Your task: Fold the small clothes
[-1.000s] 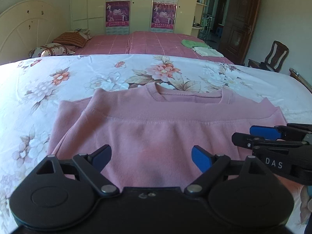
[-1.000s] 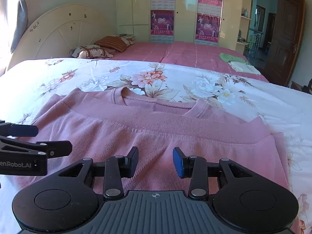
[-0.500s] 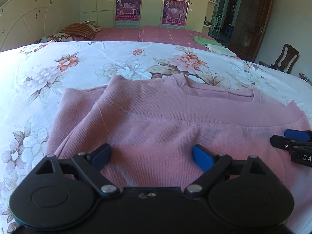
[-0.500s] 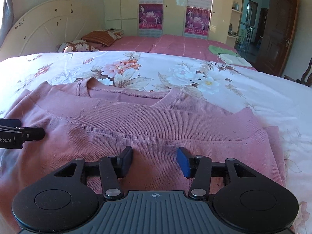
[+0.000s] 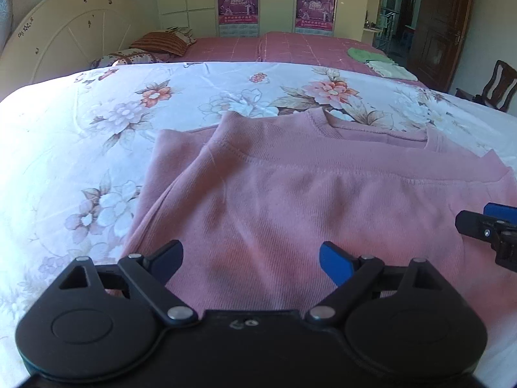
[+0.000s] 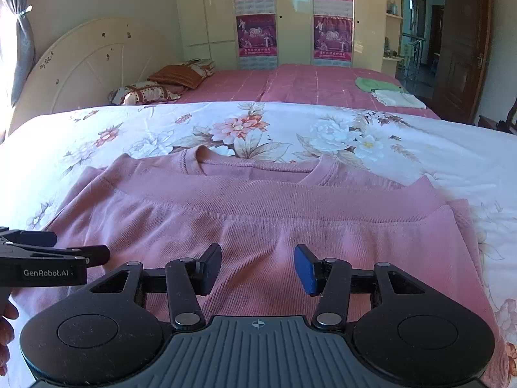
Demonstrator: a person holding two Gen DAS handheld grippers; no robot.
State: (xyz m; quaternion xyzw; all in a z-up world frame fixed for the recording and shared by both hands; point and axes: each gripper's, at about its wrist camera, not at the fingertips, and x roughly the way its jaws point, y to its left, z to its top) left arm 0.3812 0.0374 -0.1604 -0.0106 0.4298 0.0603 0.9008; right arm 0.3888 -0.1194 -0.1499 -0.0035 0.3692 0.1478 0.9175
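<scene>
Both grippers, left (image 5: 251, 258) and right (image 6: 257, 268), had drawn back over the sweater (image 5: 323, 200), jaws spread and empty; the fold looked laid.

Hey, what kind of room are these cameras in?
Most likely a home bedroom: a bed with a cream headboard and pillows, a wardrobe behind, and a floral bedsheet.

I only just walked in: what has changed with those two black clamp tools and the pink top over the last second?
Little. The right gripper drew back toward the right edge of the left view. Neither it nor the left gripper grasped or released anything: both stay open above the folded pink knit sweatshirt, which has not shifted on the white floral bedsheet.
</scene>
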